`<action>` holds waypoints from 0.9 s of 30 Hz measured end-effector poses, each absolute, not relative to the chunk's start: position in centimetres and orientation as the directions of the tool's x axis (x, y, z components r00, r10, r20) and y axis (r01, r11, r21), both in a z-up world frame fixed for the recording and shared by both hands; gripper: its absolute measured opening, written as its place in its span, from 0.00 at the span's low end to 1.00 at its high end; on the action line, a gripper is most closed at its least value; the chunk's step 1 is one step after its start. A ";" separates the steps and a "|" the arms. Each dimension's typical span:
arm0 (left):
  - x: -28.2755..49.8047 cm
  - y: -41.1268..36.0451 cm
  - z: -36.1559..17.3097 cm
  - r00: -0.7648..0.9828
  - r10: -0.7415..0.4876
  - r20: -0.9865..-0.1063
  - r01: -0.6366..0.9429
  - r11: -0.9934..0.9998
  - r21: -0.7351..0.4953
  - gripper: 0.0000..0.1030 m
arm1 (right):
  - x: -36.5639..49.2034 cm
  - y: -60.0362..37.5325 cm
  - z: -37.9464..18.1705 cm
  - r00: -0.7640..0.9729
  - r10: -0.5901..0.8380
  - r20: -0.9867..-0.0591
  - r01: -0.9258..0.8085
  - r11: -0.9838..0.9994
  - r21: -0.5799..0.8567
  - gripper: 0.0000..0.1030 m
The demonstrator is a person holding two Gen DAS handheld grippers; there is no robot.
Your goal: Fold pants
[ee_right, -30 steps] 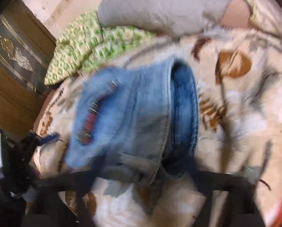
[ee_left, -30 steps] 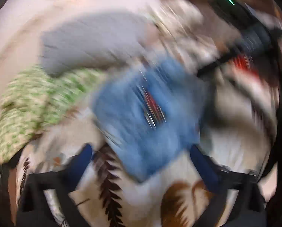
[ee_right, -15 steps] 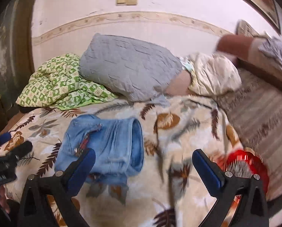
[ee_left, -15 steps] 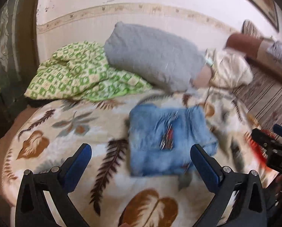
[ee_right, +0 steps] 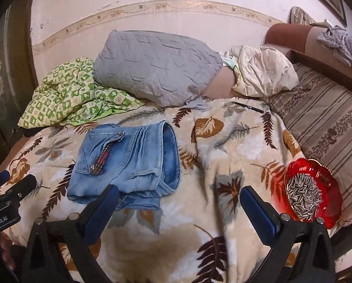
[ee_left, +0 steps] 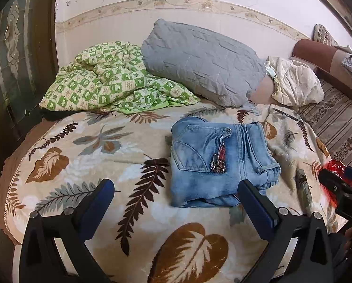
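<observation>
The light blue jeans (ee_left: 218, 162) lie folded into a compact square on the leaf-print blanket (ee_left: 105, 155); they also show in the right wrist view (ee_right: 128, 162). My left gripper (ee_left: 176, 202) is open and empty, held back above the blanket just in front of the jeans. My right gripper (ee_right: 178, 207) is open and empty, to the right of the jeans and pulled back from them. The right gripper's body shows at the right edge of the left wrist view (ee_left: 341, 188). The left gripper's body shows at the left edge of the right wrist view (ee_right: 8, 200).
A grey pillow (ee_left: 204, 63) and a green checked quilt (ee_left: 109, 80) lie at the back of the bed. A red dish of sunflower seeds (ee_right: 310, 193) sits on the blanket's right edge. A black pen (ee_right: 248, 107) lies near a cream bundle (ee_right: 263, 70). A striped sofa (ee_right: 329, 122) stands at right.
Both grippers have pulled back and up from the folded jeans. The views went from close and blurred to wide and steady. The jeans stay folded on the blanket.
</observation>
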State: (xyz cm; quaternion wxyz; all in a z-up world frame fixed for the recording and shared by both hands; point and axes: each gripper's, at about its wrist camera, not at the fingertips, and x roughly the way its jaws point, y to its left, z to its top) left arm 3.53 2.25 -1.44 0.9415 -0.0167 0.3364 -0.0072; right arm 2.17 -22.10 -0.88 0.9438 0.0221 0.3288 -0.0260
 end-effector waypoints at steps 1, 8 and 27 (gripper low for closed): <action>3.5 2.3 -1.4 0.773 -0.026 -0.634 0.003 0.999 -0.038 1.00 | 2.2 -22.0 -0.8 0.782 -0.035 -0.622 0.063 0.998 0.023 1.00; 3.5 2.2 -1.3 0.771 -0.037 -0.636 0.011 0.999 -0.045 1.00 | 2.1 -21.9 -0.7 0.782 -0.032 -0.622 0.056 0.998 0.020 1.00; 3.3 2.1 -0.8 0.773 -0.039 -0.633 0.012 0.999 -0.047 1.00 | 1.9 -21.5 -0.8 0.782 -0.025 -0.623 0.046 0.999 0.017 1.00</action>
